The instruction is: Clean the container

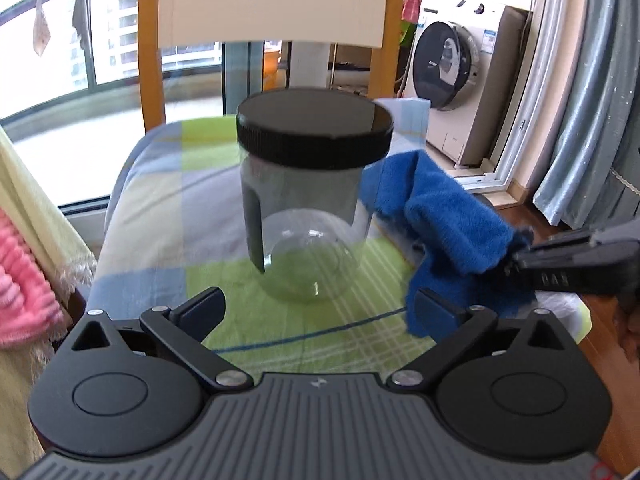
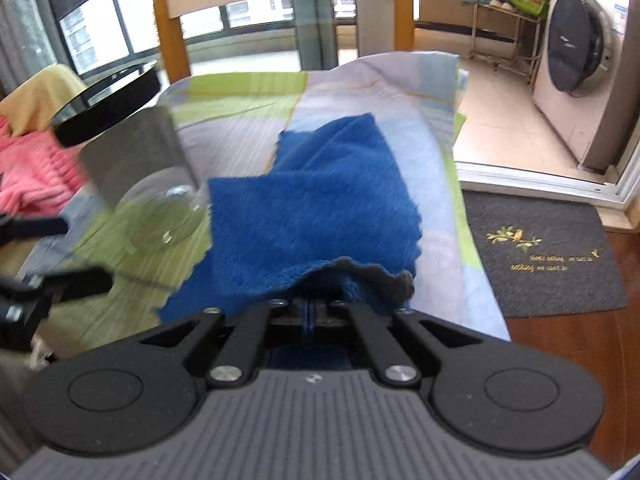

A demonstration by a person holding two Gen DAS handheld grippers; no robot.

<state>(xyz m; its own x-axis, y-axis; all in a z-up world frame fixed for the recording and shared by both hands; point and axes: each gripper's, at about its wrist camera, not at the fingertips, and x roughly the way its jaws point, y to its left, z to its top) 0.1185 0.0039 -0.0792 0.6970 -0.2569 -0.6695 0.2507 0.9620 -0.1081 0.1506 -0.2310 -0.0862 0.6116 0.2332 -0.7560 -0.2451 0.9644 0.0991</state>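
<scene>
Our left gripper [image 1: 318, 312] spread wide before the clear jar [image 1: 308, 224] with black lid [image 1: 314, 128], our right gripper [image 2: 311, 312] pinching the blue cloth [image 2: 316, 208], both over the checked sheet [image 1: 160, 208]

So the counter [image 1: 160, 216] is covered in a patchwork cloth [image 2: 248, 92], green, pale blue and grey squares with thin white lines. It runs from the bottom middle of the frame up toward a wooden chair back [image 1: 152, 80]. A clear jar [image 1: 308, 216] with a black lid [image 1: 314, 128] sits on it mid-frame, a bit blurred. A blue towel [image 2: 316, 204] lies just right of the jar, rumpled, its near edge lifted off the cloth.
</scene>
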